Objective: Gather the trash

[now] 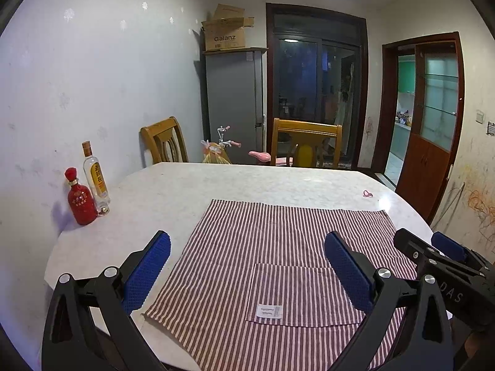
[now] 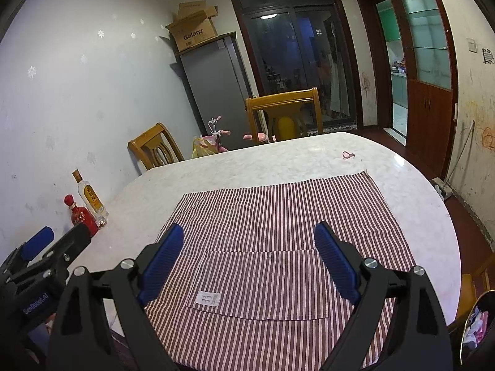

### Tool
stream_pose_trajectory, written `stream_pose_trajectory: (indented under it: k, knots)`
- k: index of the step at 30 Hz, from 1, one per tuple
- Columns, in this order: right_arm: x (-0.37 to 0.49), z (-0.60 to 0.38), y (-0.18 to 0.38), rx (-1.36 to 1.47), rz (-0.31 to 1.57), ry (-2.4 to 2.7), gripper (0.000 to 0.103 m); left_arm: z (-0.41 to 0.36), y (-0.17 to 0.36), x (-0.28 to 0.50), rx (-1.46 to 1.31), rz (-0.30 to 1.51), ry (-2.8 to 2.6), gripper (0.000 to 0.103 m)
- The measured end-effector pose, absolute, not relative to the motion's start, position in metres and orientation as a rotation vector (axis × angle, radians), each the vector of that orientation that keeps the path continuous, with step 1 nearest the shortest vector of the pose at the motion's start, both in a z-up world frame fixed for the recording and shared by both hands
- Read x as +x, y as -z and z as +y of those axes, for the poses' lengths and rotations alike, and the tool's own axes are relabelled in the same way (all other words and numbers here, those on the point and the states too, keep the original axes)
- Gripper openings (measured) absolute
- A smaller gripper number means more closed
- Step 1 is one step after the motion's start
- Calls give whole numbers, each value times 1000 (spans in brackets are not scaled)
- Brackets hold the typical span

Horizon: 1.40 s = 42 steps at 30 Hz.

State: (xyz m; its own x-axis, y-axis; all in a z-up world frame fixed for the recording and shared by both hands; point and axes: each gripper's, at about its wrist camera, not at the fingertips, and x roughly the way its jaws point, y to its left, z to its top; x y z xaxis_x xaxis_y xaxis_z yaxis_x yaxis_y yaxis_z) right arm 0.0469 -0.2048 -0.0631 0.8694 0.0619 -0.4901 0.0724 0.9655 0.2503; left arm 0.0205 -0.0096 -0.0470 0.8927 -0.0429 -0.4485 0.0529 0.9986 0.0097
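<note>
striped cloth (image 2: 278, 232) lies flat on the surface (image 2: 278, 160), maybe to catch mess. both grippers, left (image 1: 247, 266) and right (image 2: 249, 256), hang over it with jaws wide and empty. the only scrap, a small pink thing (image 2: 348, 155), sits far off past the cloth. a bin (image 2: 478, 324) waits low on the right.

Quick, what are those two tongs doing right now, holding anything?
Left tongs: open, holding nothing.
Right tongs: open, holding nothing.
</note>
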Motion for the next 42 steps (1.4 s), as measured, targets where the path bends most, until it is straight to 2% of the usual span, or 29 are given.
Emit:
stream_pose_trajectory:
  k: [42]
  knots:
    - [41, -223, 57, 267, 494, 49, 87, -23, 43, 31, 31, 465, 126, 97]
